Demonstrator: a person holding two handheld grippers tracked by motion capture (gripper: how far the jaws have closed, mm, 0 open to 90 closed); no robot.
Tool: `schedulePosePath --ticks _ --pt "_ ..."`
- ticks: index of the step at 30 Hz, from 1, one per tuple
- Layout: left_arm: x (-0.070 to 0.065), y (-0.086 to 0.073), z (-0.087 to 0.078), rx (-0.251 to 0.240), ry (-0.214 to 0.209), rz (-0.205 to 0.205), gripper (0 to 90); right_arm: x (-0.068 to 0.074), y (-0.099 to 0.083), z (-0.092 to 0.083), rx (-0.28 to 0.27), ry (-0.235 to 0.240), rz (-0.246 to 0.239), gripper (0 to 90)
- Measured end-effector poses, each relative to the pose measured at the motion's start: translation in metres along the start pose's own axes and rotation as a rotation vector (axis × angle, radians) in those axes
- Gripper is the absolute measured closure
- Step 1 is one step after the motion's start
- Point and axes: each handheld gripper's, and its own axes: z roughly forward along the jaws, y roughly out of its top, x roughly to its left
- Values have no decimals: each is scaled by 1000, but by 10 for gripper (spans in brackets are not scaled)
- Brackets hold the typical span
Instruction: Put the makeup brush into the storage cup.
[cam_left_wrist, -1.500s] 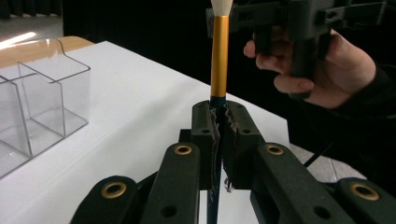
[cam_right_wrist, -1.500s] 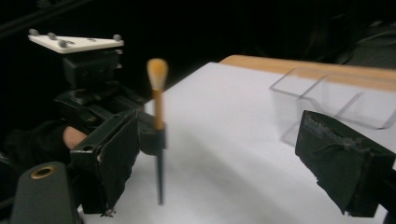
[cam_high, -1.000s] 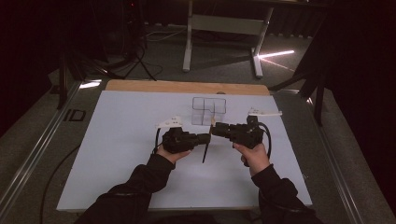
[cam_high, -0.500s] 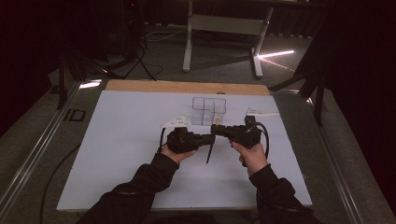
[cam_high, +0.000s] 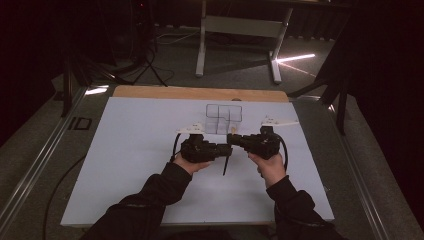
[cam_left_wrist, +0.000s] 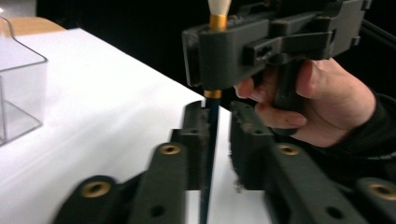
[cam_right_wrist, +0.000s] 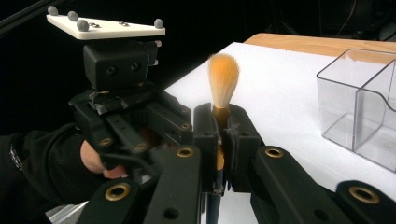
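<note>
- The surface (cam_high: 125, 165) under your hands is a wide white sheet with a wooden strip along its far edge. Broad bare stretches lie to your left, to your right and toward you, and its near edge runs just under your forearms.
- The clear organiser (cam_high: 224, 118) stands on the far middle of the surface, just beyond both hand-held grippers and short of the wooden strip. Its walls divide it into open compartments. In the right gripper view (cam_right_wrist: 359, 107) it sits off to the side of the jaws, apart from them.
- Your left hand-held gripper (cam_high: 226, 150) points rightward at the centre of the surface. In its own view the jaws stand spread on either side of the brush handle, with a visible gap on at least one side.
- Your right hand-held gripper (cam_high: 233, 140) points leftward, nose to nose with the left one. Its jaws are pinched onto the brush at the gold ferrule, seen in its own view.
- The brush (cam_right_wrist: 223, 79) stands upright between the two grippers, orange-tipped bristles up. Its dark handle (cam_left_wrist: 208, 154) runs down between the left jaws, and from above it slants toward you over bare surface (cam_high: 226, 165).
</note>
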Motion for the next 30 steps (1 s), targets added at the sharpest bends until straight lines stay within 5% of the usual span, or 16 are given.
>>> schedulePosePath --ticks 15,21,26,30 --pt "-1 4 -19 7 118 16 402 -1 10 -8 6 -32 -43 844" --pt "-8 6 -31 33 208 65 179 0 15 -10 5 -47 -68 844" --pt "-8 0 -40 65 251 89 97 1 22 -12 -6 -51 -80 843" --pt "-7 -5 -44 95 234 75 2 3 26 -11 -8 -50 -93 843"
